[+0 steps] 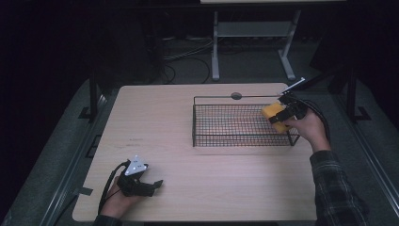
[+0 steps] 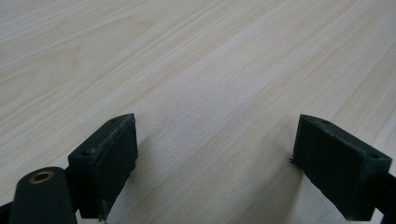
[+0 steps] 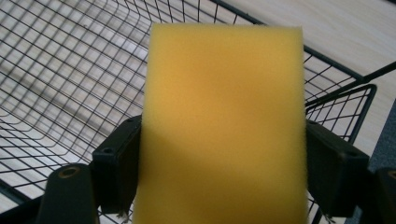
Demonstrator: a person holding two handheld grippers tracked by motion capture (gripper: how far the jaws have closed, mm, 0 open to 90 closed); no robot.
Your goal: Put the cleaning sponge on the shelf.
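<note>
A yellow sponge (image 1: 274, 116) (image 3: 224, 126) is clamped in my right gripper (image 1: 281, 114) (image 3: 223, 175), held over the right end of a black wire basket (image 1: 221, 126) (image 3: 60, 79). In the right gripper view both jaws press the sponge's sides, with the basket's mesh below and behind it. My left gripper (image 1: 151, 187) (image 2: 215, 168) rests low over the bare wooden table (image 1: 188, 183) near the front left corner, its jaws wide apart with nothing between them.
The basket stands at the table's back right, beside a round cable grommet (image 1: 236, 96). Beyond the table, a white desk frame (image 1: 254, 42) and cables lie on the dark floor. The table's middle and left are bare wood.
</note>
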